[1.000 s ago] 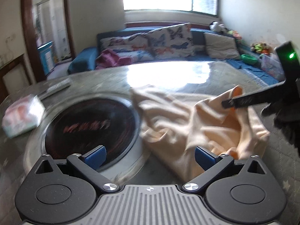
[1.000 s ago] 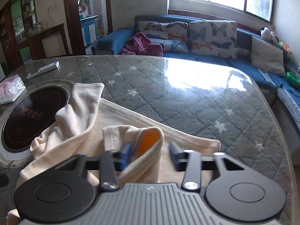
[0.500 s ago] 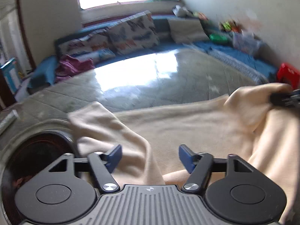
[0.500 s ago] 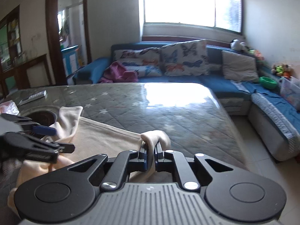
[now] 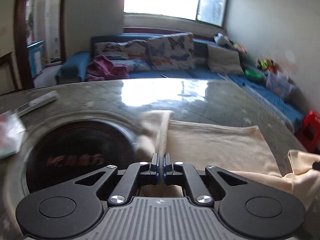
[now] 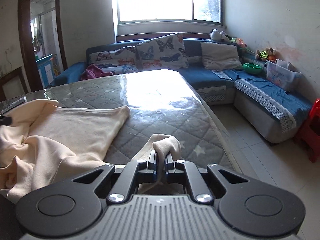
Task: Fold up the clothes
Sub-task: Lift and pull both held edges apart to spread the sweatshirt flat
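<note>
Left gripper [image 5: 161, 167] pressed together, pinching a thin ridge of the cream garment [image 5: 216, 142], fabric edge running forward from between its fingers; right gripper [image 6: 160, 167] also pressed together, pinching a bunched fold of the same garment [image 6: 66, 128] that loops up over the fingertips. Garment lies spread on the table [image 6: 160, 108], a grey quilted cover with stars under a glossy sheet; in the right wrist view the main body sits left of the gripper, wrinkled and piled toward the near left edge, one flat corner reaching toward the table's middle. In the left wrist view the cloth lies right of a dark round inset [image 5: 80, 152] in the table, one flap touching its rim, the far right part lifted up off the surface. A grey remote-like bar [image 5: 38, 103] and a blurred plastic packet [image 5: 10, 134] sit at the table's left side. Blue sofa [image 6: 250, 88] with butterfly cushions [image 6: 162, 52] behind, red stool [image 6: 312, 132] at right, left view motion-blurred
</note>
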Available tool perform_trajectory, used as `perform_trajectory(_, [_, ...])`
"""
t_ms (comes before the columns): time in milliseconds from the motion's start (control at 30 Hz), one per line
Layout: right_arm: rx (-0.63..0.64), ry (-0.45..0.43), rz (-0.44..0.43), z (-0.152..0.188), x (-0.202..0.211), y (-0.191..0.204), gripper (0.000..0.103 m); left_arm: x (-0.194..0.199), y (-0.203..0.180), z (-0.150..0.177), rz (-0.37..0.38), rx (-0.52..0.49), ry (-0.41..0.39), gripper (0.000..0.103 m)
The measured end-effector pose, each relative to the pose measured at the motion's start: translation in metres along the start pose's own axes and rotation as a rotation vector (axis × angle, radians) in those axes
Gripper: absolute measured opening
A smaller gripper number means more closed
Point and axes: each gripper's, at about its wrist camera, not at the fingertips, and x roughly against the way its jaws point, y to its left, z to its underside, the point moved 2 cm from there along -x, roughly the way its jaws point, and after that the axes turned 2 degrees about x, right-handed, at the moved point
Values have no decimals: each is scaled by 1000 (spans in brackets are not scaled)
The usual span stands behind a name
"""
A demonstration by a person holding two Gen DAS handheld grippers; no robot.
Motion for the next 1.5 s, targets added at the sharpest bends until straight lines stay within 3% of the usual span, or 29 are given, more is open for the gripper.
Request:
perform_trajectory(167, [-10, 5, 25, 11, 9, -7, 7, 49, 37, 26, -49, 79, -4, 4])
perform_trajectory(433, [18, 60, 53, 27, 6, -8, 8, 59, 57, 77, -119, 96, 105, 4])
perform_trajectory(633, [23, 81, 73, 31, 6, -17, 9, 66, 48, 86, -108, 42, 126, 4])
perform_trajectory(767, [-2, 94, 109, 36, 2, -28, 22, 67, 53, 98, -128, 40, 159, 6])
perform_trajectory(800, [-17, 93, 111, 36, 3, -33, 22, 68, 55, 100, -130, 42, 161, 10])
perform_trajectory(900, [-31, 84, 133, 36, 9, -43, 31, 78, 51, 97, -127, 8, 138, 14])
perform_trajectory(967, [-21, 65, 154, 34, 16, -48, 34, 87, 40, 92, -93, -27, 109, 19])
perform_trajectory(1033, [-10, 49, 155, 31, 19, -48, 39, 96, 26, 87, -36, -69, 76, 37])
perform_trajectory(1100, [4, 34, 148, 27, 21, -46, 50, 103, 8, 84, 51, -123, 49, 48])
perform_trajectory(1267, [70, 38, 92, 23, 5, -23, 66, 88, -46, 93, 236, -227, 77, 50])
perform_trajectory(1500, [149, 59, 119, 25, -27, -9, 77, 59, -87, 112, 327, -306, 150, 49])
